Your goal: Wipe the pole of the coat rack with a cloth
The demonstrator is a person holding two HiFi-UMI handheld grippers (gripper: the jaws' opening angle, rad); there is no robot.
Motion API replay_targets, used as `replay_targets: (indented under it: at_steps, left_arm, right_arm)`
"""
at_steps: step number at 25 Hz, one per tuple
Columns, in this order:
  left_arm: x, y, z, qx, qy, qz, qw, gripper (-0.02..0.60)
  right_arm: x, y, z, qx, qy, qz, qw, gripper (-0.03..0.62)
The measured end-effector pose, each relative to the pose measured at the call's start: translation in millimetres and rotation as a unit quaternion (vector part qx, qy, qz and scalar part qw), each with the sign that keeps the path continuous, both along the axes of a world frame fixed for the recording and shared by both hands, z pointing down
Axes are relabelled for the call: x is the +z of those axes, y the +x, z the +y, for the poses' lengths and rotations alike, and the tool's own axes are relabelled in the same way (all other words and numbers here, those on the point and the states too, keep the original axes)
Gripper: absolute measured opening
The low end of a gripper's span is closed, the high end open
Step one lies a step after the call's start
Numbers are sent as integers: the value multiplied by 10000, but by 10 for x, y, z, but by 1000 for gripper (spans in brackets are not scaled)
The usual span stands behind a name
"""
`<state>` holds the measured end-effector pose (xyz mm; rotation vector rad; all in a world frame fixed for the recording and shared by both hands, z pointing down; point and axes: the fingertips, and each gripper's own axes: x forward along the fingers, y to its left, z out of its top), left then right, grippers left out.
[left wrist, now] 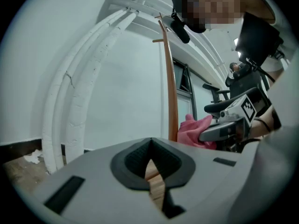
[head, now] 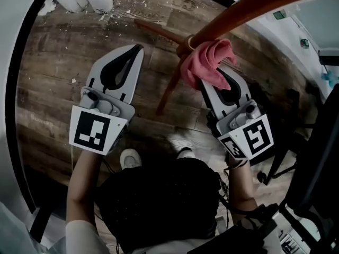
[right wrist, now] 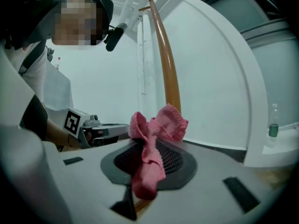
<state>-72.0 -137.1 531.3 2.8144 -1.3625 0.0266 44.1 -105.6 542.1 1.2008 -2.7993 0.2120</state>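
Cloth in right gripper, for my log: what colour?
A pink fabric cloth; clearest in the right gripper view.

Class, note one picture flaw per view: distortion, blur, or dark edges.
Head view: a dark round border cuts off the corners. Left gripper view: the close foreground is soft. Right gripper view: the pole bows from wide-angle distortion, while the cloth stays fairly sharp.

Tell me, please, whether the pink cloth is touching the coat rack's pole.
Touching. The left gripper view shows the cloth pressed against the pole with no gap between them.
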Motion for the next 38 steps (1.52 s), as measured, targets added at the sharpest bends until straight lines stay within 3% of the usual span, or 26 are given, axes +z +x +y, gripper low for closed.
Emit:
replay_targets:
  at_steps: [16,38]
  left_arm:
    - [506,110,173,-104,-57,101,9999,11]
    - [569,24,134,-242,-79,146,9996,11]
  right_arm:
    - [564,-28,-139,-42,136,206,9997,91]
    - [1158,-303,214,-441,-718,257,9961,91]
